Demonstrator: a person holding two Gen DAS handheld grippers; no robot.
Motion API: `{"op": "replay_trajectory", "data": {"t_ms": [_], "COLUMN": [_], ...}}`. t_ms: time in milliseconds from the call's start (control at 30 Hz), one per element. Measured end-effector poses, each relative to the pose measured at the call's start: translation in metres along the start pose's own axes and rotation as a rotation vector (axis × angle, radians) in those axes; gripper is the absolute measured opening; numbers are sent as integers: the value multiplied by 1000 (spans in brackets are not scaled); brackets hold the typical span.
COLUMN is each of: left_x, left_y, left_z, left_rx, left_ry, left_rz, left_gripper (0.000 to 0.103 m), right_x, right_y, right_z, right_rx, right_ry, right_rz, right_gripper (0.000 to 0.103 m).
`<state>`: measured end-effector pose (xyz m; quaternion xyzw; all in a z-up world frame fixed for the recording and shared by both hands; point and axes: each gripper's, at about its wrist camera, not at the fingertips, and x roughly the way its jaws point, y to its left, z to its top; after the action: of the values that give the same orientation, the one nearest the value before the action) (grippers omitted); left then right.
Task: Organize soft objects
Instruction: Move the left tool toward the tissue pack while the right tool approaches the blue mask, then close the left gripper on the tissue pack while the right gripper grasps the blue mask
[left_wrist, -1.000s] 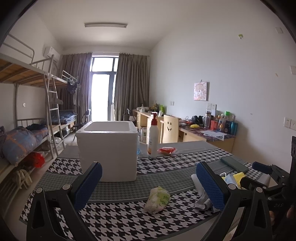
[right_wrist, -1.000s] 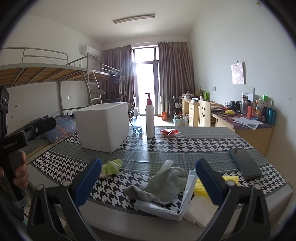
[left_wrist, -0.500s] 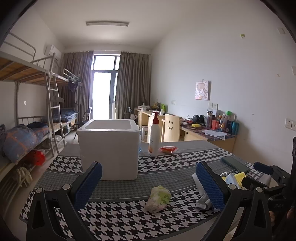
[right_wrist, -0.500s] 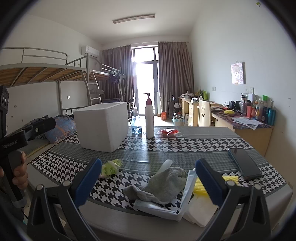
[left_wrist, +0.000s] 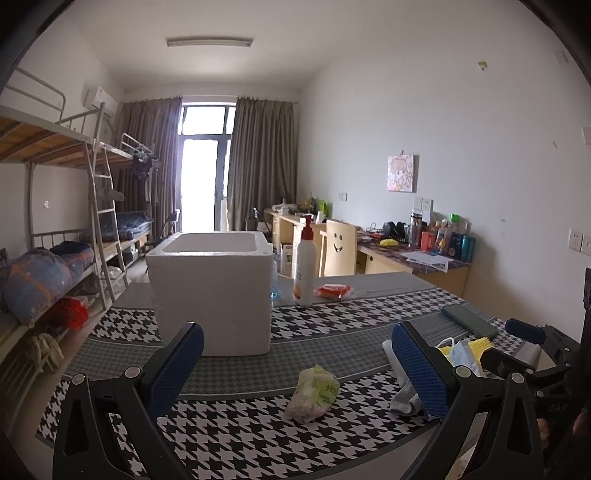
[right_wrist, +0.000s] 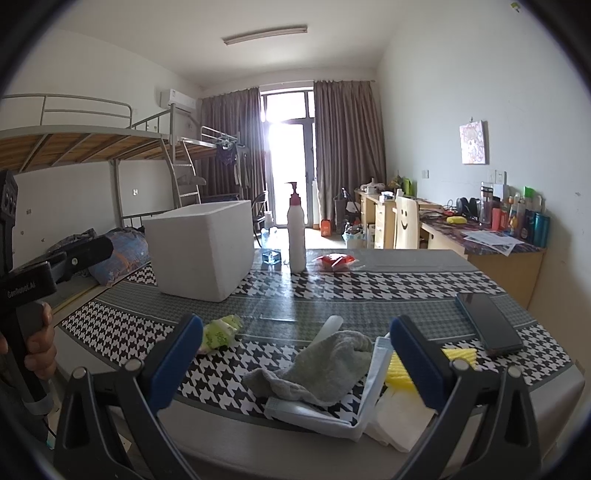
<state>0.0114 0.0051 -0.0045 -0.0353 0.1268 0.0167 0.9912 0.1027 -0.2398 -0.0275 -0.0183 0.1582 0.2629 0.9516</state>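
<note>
Task looks barely started, judging by the layout. Both tools hover empty over the houndstooth-cloth surface (right_wrist: 369, 284): left hand-held gripper (left_wrist: 295, 363) spread wide, right hand-held gripper (right_wrist: 295, 354) spread wide too, nothing between the pads.

Soft things all loose on the surface: crumpled green-and-white tissue pack (left_wrist: 314, 393) ahead of the left tool; grey rumpled cloth (right_wrist: 317, 365) ahead of the right tool, draped over a light-blue face mask (right_wrist: 354, 410), beside a yellow ribbed sponge (right_wrist: 397, 373) and white paper tissue (right_wrist: 399, 424).

White open-top foam box (left_wrist: 212, 288) stands further back, well apart from them, probably the bin; its interior is not visible from either view, so contents unknown.

Sponge and mask partly blocked by the right pad. Black phone (right_wrist: 487, 321) and white pump bottle (right_wrist: 296, 236) likely stay put.
</note>
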Motion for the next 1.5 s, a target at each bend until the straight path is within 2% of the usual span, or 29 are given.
{"op": "replay_trajectory", "data": {"t_ms": [300, 967, 1500], "left_x": [20, 79, 107], "left_y": [-4, -15, -23], "left_z": [-2, -24, -38], "left_rx": [17, 55, 82], "left_ry": [67, 269, 365], "left_rz": [-16, -13, -34], "left_gripper": [102, 102, 102], "right_x": [7, 25, 32], "right_y": [-8, -29, -47], "right_z": [-1, -14, -27], "right_rx": [24, 78, 130], "right_ry": [23, 104, 173], "right_rz": [-25, -62, -116], "right_gripper": [102, 102, 102]}}
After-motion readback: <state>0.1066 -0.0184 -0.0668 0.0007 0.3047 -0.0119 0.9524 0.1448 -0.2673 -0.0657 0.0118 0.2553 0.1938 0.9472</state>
